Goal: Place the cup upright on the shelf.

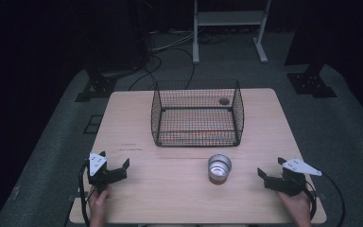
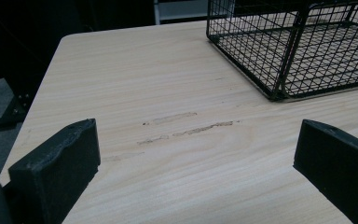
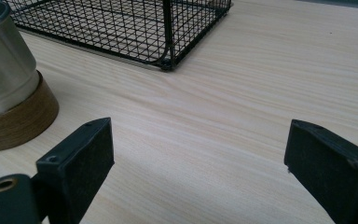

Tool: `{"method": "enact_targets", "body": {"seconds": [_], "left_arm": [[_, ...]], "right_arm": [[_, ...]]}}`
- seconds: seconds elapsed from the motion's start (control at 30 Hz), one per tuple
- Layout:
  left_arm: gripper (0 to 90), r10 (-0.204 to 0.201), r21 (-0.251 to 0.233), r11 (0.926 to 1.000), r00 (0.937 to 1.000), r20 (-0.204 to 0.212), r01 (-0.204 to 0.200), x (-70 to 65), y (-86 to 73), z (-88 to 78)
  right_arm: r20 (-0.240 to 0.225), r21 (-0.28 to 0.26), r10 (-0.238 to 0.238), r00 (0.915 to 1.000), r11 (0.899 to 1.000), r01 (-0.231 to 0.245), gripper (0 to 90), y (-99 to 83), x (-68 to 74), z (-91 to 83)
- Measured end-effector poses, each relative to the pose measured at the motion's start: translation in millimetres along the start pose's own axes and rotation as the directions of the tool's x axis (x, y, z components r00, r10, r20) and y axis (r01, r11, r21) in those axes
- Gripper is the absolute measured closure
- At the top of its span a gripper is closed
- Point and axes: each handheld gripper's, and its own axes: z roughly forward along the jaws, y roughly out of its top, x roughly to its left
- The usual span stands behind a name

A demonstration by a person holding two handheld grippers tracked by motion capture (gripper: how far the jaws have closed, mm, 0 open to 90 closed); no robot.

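Observation:
A black wire basket [image 1: 197,113] stands at the middle back of the wooden table [image 1: 137,189]; a corner of the basket [image 2: 303,46] shows ahead of my left jaws, and the basket [image 3: 121,23] also lies beyond my right jaws. A steel cup [image 1: 219,168] with a brown band at its base stands upright in front of the basket; the cup [image 3: 4,79] is at the left of the right gripper view. My left gripper [image 1: 116,160] rests near the front left, open and empty. My right gripper [image 1: 270,166] sits at the front right, open and empty, to the right of the cup.
A small dark round object [image 1: 224,100] lies at the basket's far right corner. Faint scuff marks [image 2: 186,127] streak the wood ahead of the left gripper. Beyond the table are dark stand bases [image 1: 310,82], cables [image 1: 170,47] and a white frame [image 1: 229,19] on grey floor.

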Motion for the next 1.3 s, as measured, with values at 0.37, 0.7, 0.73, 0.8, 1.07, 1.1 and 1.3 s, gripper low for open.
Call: {"method": "enact_targets", "body": {"seconds": [0.37,0.7,0.73,0.8,1.07,1.1,1.3], "left_arm": [[0.0,0.003,0.004,1.0,1.0,0.002,-0.003,-0.8,-0.2,-0.2],[0.0,0.005,0.001,1.0,1.0,0.004,-0.005,-0.9,-0.3,-0.7],[0.0,0.005,0.002,1.0,1.0,0.004,-0.005,-1.1,-0.3,-0.7],[0.0,0.006,0.001,1.0,1.0,0.004,-0.006,-0.9,-0.3,-0.7],[0.0,0.004,0.003,1.0,1.0,0.003,-0.004,-1.2,-0.4,-0.7],[0.0,0.004,0.003,1.0,1.0,0.003,-0.004,-1.2,-0.4,-0.7],[0.0,0.004,0.003,1.0,1.0,0.004,-0.004,-1.1,-0.4,-0.7]], "right_arm": [[-0.008,-0.013,-0.001,1.0,1.0,0.0,7.6,2.5,1.2,-1.5],[-0.035,-0.026,-0.032,0.9989,0.999,0.031,7.6,7.2,10.2,-3.4],[-0.04,-0.027,-0.033,0.9987,0.999,0.032,7.6,7.6,11.3,-3.4],[-0.047,-0.027,-0.038,0.9982,0.999,0.037,7.6,8.3,13.4,-3.3],[-0.088,-0.023,-0.051,0.9949,0.999,0.049,7.6,10.5,19.7,-2.7],[-0.088,-0.023,-0.051,0.9949,0.999,0.049,7.6,10.5,19.7,-2.7],[-0.116,-0.014,-0.067,0.991,0.998,0.066,7.5,11.3,25.1,-1.2]]}}
